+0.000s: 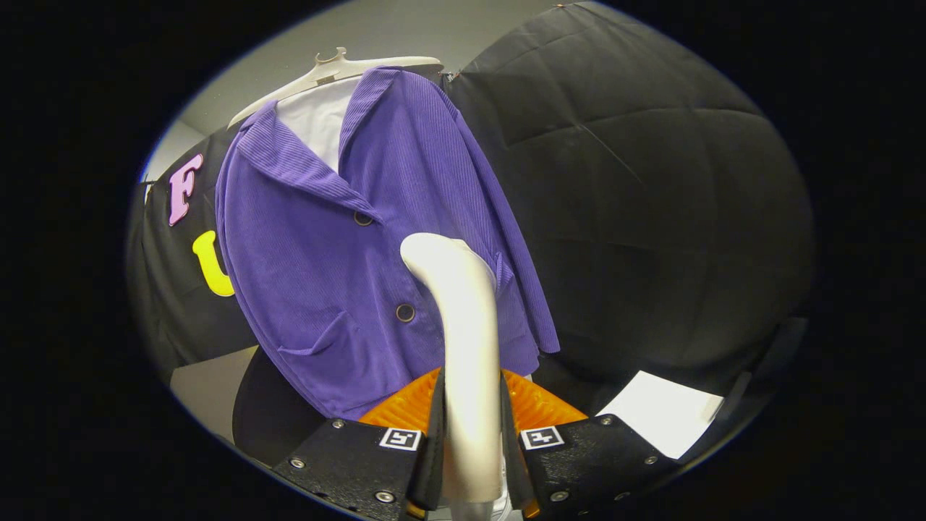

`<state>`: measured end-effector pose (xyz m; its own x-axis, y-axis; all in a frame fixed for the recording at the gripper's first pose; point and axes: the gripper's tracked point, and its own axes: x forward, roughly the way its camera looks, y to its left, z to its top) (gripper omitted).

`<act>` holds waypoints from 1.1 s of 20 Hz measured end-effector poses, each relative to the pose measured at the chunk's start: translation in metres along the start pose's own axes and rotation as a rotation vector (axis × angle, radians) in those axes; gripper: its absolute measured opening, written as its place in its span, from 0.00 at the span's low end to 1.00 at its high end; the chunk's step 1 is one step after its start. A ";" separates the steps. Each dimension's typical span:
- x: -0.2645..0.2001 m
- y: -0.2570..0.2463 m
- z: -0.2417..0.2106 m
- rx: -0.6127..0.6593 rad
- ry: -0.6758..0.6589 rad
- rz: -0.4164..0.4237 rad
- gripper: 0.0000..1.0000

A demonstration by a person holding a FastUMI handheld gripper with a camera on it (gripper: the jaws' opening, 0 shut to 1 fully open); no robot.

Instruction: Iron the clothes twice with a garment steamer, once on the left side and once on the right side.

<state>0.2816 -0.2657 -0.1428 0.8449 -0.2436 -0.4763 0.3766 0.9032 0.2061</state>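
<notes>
Tongs [470,463] are clamped on the steamer [466,347]: both fingers press its cream handle from either side, no visible gap. Steamer's long axis runs straight up and away from the tongs, along the line the fingers point, then curves over at the top so the rounded head leans a bit to the left and forward, toward the jacket [347,260]. Can't see the steam face itself from here, only the back of the neck, so whether the head is touching the cloth or just short of it can't be told. The purple jacket hangs on a pale hanger [340,72] just beyond the steamer, long axis vertical but tilted in this lens, collar up, hem down near the fingers. Relation that matters: the steamer head sits over the button line, between the two lower buttons, slightly to the side of the jacket that lies right of the buttons from here. Most of the open front panel, with the pocket [318,340], lies left of the head; a narrower strip and the sleeve [521,289] lie right of it. My read: a stroke on either side needs a sideways shift off the button line first, then travel along the jacket's vertical axis. Head should stay pointed into the cloth, not rolled. A white sheet [665,412] lies on the dark surface [579,383] right of the tongs, well clear of the path.
</notes>
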 end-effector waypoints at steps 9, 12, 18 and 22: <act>-0.011 -0.014 -0.046 -0.014 0.080 -0.014 0.36; -0.004 -0.018 -0.065 -0.004 0.119 -0.032 0.36; 0.005 -0.026 -0.112 -0.012 0.207 -0.052 0.36; 0.008 -0.028 -0.137 -0.018 0.263 -0.064 0.36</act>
<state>0.2259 -0.2445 -0.2699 0.6911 -0.2024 -0.6938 0.4175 0.8954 0.1546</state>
